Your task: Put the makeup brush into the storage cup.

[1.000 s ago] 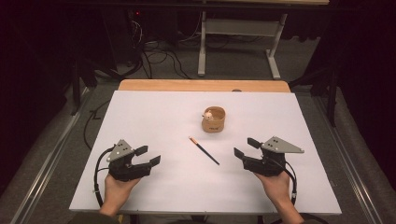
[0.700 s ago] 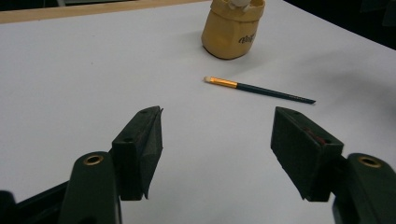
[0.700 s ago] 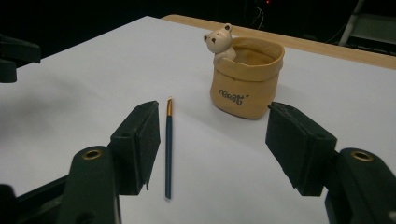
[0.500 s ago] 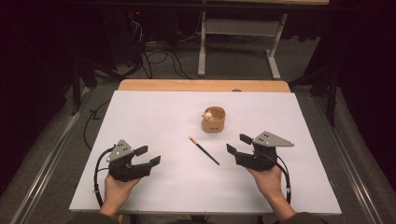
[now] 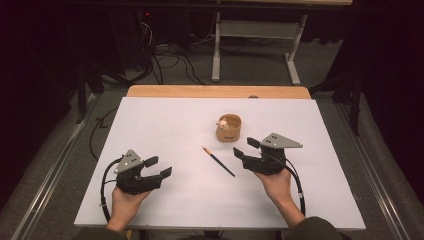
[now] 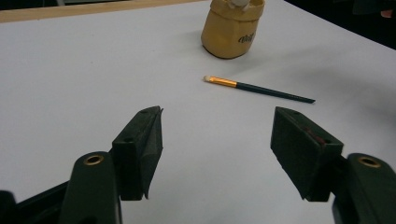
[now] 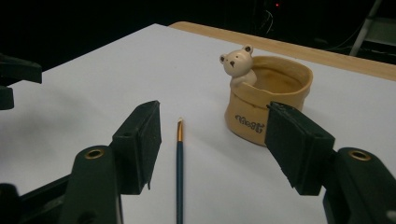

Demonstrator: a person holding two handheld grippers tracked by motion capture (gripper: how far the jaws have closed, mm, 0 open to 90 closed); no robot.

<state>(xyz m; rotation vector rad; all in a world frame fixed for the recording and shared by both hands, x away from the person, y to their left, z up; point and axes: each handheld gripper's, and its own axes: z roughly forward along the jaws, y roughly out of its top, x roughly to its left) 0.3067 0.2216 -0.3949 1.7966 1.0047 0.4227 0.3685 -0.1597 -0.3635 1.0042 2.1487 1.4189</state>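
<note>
Dark-green brush (image 5: 218, 161) w/ gold ferrule lies flat on the white table (image 5: 165, 125), bristle end toward the tan cup (image 5: 229, 128) w/ a small bear figure (image 7: 237, 61) on its rim, cup just beyond the tip & not touching. Right gripper (image 5: 246, 148) sits just right of the brush handle, jaws wide apart, nothing btwn them, brush lined up in the gap in the right gripper view. Left gripper (image 5: 159, 167) rests well to the left, jaws also spread & empty, brush and cup ahead of it.

White-topped table (image 5: 165, 125), wood edge at far side. On it: tan bear pot (image 5: 229, 128), dark paintbrush (image 5: 218, 161) just beside, apart.
</note>
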